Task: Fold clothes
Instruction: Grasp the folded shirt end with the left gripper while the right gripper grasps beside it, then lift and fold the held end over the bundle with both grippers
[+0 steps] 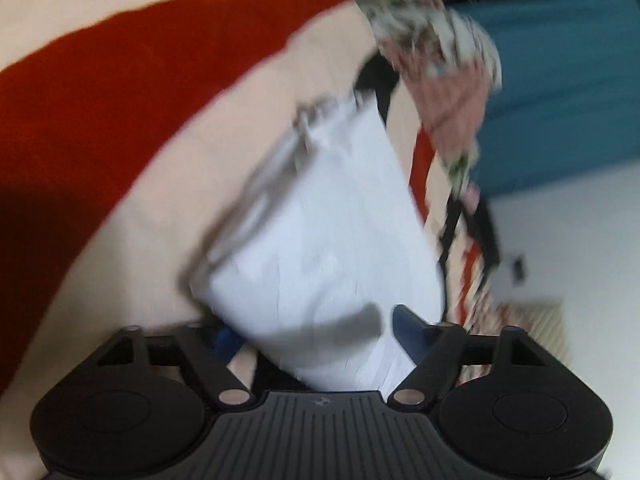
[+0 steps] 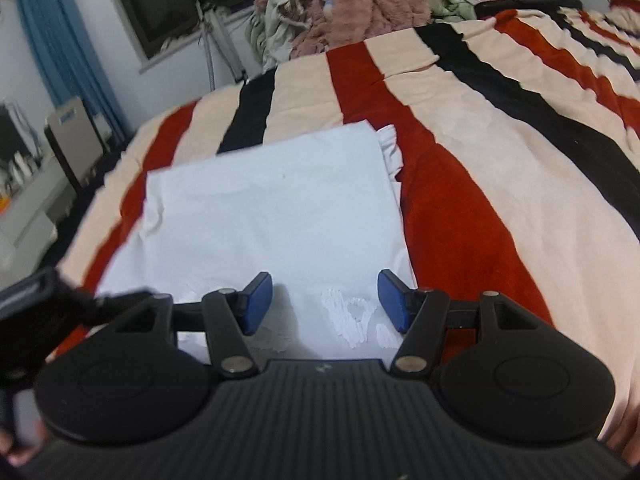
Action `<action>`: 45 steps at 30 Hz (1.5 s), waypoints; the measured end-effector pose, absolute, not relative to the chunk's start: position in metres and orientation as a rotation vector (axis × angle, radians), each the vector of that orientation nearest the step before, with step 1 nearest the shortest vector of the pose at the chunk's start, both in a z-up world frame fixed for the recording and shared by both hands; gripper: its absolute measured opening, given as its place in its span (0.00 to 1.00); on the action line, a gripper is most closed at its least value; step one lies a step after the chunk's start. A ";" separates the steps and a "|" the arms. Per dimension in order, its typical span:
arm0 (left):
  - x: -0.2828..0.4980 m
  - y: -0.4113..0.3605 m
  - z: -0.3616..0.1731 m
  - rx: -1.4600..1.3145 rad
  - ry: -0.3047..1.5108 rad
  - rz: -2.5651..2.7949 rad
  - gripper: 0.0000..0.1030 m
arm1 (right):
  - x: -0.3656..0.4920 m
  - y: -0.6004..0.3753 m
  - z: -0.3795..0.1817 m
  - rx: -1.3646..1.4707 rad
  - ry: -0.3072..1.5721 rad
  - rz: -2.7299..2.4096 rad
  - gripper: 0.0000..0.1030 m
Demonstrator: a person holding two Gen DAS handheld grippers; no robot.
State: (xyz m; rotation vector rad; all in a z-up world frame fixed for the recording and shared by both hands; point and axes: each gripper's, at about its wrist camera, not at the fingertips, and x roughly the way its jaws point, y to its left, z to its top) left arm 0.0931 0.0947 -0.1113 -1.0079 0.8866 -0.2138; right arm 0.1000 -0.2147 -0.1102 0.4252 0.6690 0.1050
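White cotton-like cloth was seen spread on the bed: a white garment, partly folded into a rough rectangle, lay flat on the striped blanket, with a frilled edge sticking out at its far right corner. Beyond the garment, at the far end of the bed, a pile of clothes was heaped.

The right hand-held gripper was held low over the near edge of the garment with its blue pads set wide apart and nothing between them.

In the left wrist view, which was badly blurred, the left hand-held gripper was seen with the garment filling the gap between its fingers; only one blue pad could be made out, so it cannot be told whether the cloth was clamped or merely in front.

Several failures were judged possible. If only the top layer were pinched at the near edge, the lower layers could be left behind and the fold pulled apart. If the two sides were lifted unevenly, the rectangle could be skewed and the frilled edge dragged further out. The soft blanket beneath the garment could also be caught by a pad.
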 end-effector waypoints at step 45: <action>0.028 0.030 0.010 -0.991 0.776 -0.516 0.15 | -0.013 -0.326 -0.029 1.008 0.367 0.117 0.15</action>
